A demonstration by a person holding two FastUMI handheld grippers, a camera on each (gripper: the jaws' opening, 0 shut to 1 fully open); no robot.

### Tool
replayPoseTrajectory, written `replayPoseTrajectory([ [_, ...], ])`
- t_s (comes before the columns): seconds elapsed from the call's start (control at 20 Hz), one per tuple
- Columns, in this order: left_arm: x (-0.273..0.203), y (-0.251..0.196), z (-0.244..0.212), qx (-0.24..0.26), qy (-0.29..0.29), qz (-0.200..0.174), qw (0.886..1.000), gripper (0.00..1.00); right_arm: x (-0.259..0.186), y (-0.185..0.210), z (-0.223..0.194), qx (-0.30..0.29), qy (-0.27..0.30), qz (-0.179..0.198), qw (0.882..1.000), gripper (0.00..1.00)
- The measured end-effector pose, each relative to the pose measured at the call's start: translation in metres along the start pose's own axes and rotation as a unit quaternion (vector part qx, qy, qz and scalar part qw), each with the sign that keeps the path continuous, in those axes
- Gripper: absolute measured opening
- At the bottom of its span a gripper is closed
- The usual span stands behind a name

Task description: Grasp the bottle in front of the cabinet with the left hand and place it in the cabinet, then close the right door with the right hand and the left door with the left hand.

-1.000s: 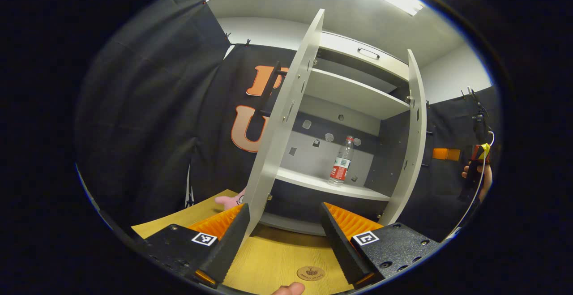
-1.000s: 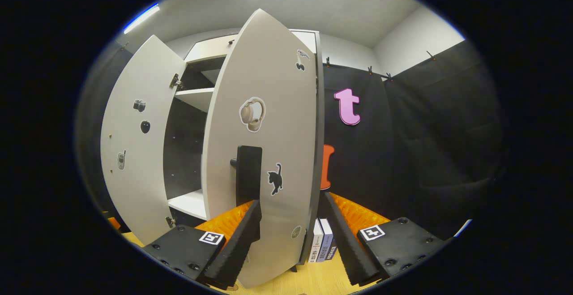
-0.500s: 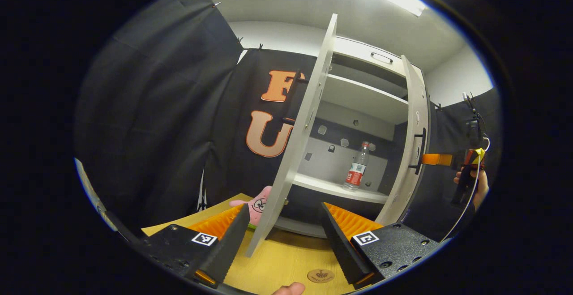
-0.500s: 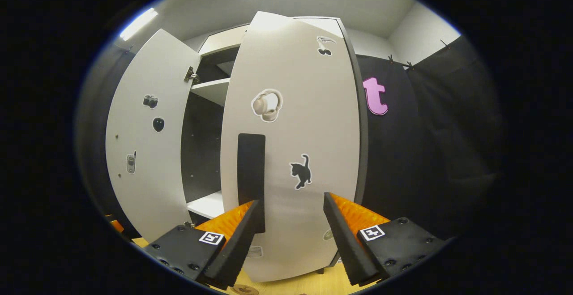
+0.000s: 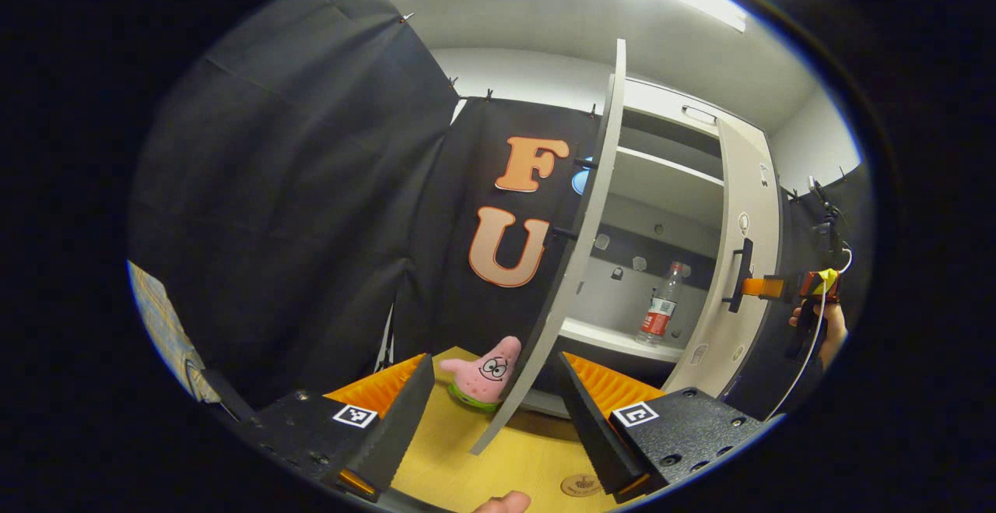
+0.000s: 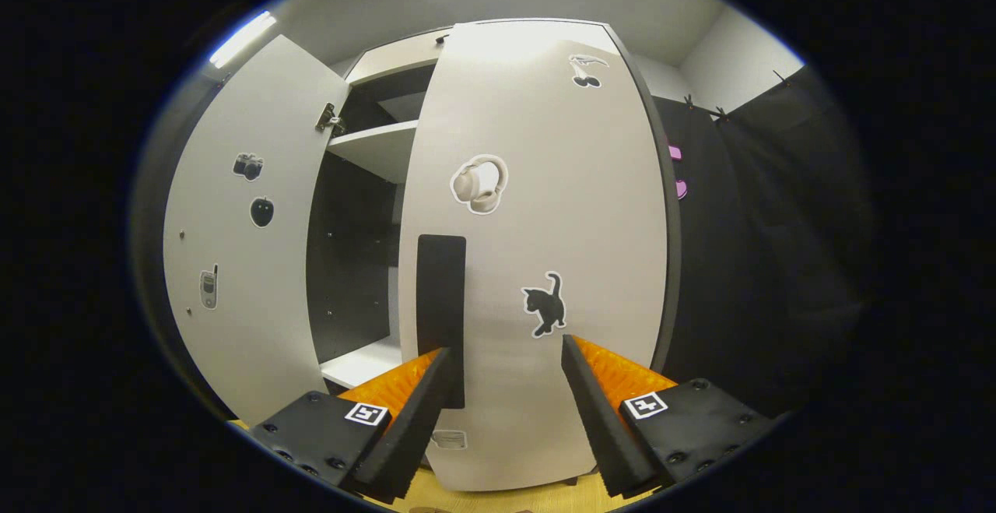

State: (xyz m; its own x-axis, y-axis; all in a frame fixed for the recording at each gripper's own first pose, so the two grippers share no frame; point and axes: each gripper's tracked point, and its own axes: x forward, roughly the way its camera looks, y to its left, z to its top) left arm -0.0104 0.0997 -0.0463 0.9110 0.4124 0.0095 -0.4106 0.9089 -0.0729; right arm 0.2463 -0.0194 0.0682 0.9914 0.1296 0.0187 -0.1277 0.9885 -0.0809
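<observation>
Swinging further shut since a moment ago, the right door (image 6: 537, 264) fronts the open, empty right hand-held gripper (image 6: 506, 412), the left hand-held gripper (image 5: 490, 427) gapes empty before the left door (image 5: 580, 248), bottle (image 5: 658, 315) upright on the cabinet shelf (image 5: 599, 335).

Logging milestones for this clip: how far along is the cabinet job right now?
Done: the water bottle stands on the cabinet's lower shelf.
In hand: the right door is mostly swung shut, the right gripper open against its face by the black handle.
Left: seat that door, then shut the left door, wide open, its edge between the left gripper's open jaws.
</observation>
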Motion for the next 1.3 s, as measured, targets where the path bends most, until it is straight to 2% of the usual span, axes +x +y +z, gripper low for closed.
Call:
replayPoseTrajectory([
  [0.2, -0.008, 0.020, 0.005, 0.001, -0.003, 0.023, 1.000, 0.94, 0.004, 0.002, -0.002, 0.009, 0.002, -0.010, 1.000, 0.94],
  [0.35, -0.007, 0.035, 0.019, 0.009, -0.022, 0.048, 0.999, 0.94, 0.001, 0.001, -0.002, 0.020, 0.007, -0.005, 1.000, 0.94],
  [0.45, -0.001, 0.041, 0.029, -0.005, -0.032, 0.059, 0.998, 0.95, -0.003, 0.006, -0.004, 0.034, 0.014, 0.009, 0.999, 0.94],
  [0.65, 0.024, 0.039, 0.052, -0.046, -0.041, 0.036, 0.997, 0.94, -0.040, -0.001, -0.009, 0.025, 0.022, 0.007, 0.999, 0.94],
  [0.75, 0.040, 0.046, 0.068, -0.053, -0.048, 0.031, 0.997, 0.95, -0.064, -0.001, -0.010, 0.024, 0.019, 0.007, 1.000, 0.95],
  [0.9, 0.068, 0.037, 0.088, -0.054, -0.048, 0.003, 0.997, 0.94, -0.101, -0.003, -0.011, 0.027, 0.012, -0.003, 1.000, 0.95],
  [1.1, 0.104, 0.014, 0.102, -0.027, -0.045, -0.025, 0.998, 0.94, -0.148, 0.000, -0.017, 0.038, 0.002, -0.011, 0.999, 0.95],
  [1.3, 0.129, 0.000, 0.117, 0.007, -0.065, -0.034, 0.997, 0.94, -0.189, -0.013, -0.028, 0.046, 0.006, -0.046, 0.998, 0.94],
])
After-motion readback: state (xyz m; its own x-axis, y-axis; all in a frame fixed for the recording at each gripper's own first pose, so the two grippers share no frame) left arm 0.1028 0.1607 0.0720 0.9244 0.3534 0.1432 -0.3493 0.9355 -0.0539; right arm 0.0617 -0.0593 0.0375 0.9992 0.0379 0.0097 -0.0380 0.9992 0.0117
